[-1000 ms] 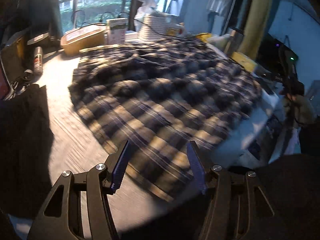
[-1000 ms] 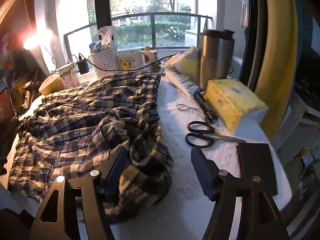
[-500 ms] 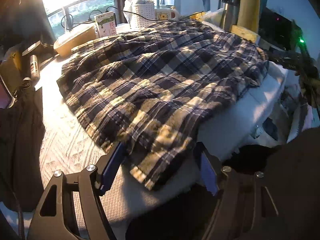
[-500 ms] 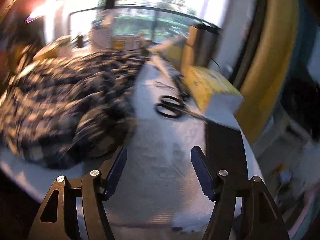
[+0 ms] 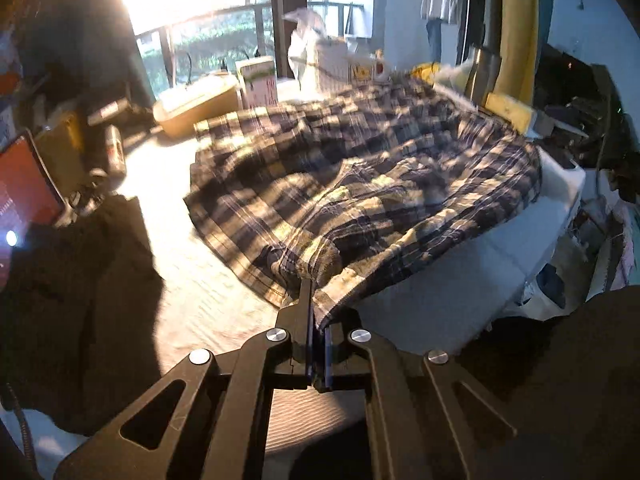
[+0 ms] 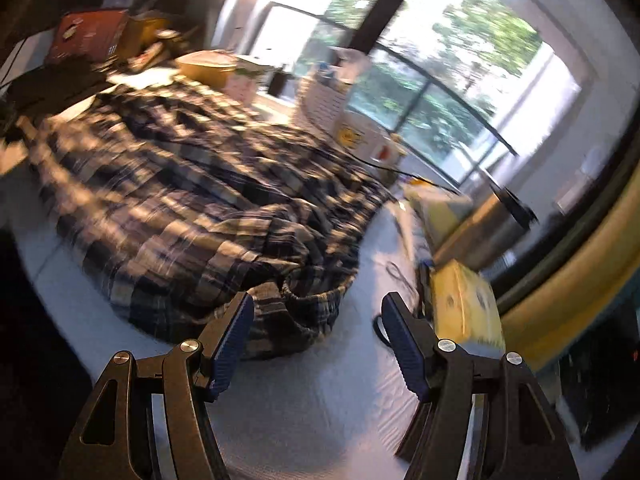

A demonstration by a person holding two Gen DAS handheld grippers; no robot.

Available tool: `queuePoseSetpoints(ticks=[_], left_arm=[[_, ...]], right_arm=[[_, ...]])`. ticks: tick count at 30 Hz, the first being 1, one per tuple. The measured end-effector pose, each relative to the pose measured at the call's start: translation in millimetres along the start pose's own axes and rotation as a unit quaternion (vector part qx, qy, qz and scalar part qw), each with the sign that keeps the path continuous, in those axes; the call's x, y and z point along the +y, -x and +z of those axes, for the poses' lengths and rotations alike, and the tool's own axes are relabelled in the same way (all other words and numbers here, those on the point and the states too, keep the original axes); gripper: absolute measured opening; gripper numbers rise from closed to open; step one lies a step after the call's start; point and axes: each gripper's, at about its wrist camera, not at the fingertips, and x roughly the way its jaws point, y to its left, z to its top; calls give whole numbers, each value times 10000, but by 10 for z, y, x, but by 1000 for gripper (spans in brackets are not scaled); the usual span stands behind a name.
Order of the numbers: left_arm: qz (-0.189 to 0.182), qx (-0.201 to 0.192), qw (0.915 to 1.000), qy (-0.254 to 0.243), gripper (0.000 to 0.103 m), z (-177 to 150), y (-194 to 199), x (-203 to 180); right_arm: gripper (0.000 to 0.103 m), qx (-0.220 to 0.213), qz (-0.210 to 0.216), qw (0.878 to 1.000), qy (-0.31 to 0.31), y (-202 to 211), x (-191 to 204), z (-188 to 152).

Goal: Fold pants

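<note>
where pants (image 5: pixel 360 184) lie, tan tub (image 5: pixel 196 108) behind

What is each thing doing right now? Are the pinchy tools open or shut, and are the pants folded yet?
Left tool: just snapped shut, pinching the near hem corner of the pants.
Right tool: open, holding nothing, aimed at the bunched end.
Plaid pants: spread out, wrinkled, not folded yet.
Table: covered with a white cloth, pants lying on it.
Tissue box: lying beside the pants, untouched.

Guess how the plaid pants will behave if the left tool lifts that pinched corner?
Likely floppy: the pants lie in soft wrinkles and bunch at the shut left tool. The rest probably drags and sags. Thin cloth might slip from one pinch.
</note>
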Motion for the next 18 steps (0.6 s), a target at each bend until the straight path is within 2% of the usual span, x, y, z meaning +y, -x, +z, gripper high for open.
queuePoseSetpoints(ticks=[3,5,10,12,14,15,16,17,18], left_arm=[[-136,-100,9997,-167,2,17,112,-15],[-171,-96,9995,-236,2,15,110,-53],[-230,13,9994,-267,2,-40,-6,-102],[-232,45,9996,-155,2,-77,-71,-70],[-220,124,9997,22,2,-126,-170,-7],[-248,159,9995,92,2,-147,-205,14],[-271,196,9993,135,2,-167,-236,25],[-267,225,9993,149,2,-186,-258,28],[-260,281,9991,161,2,-205,-289,31]], right_arm=[[65,58,270,9983,505,-45,95,84],[50,156,560,9959,690,-149,109,136],[48,569,1296,9878,654,-455,-24,229],[48,939,1592,9812,563,-635,-80,196],[47,1308,1714,9749,548,-796,-73,106],[42,1513,1876,9693,490,-875,-55,35],[31,1449,1953,9691,424,-871,-56,9],[13,1371,2058,9686,276,-846,-76,-3],[12,1333,1996,9706,177,-826,-97,-13]])
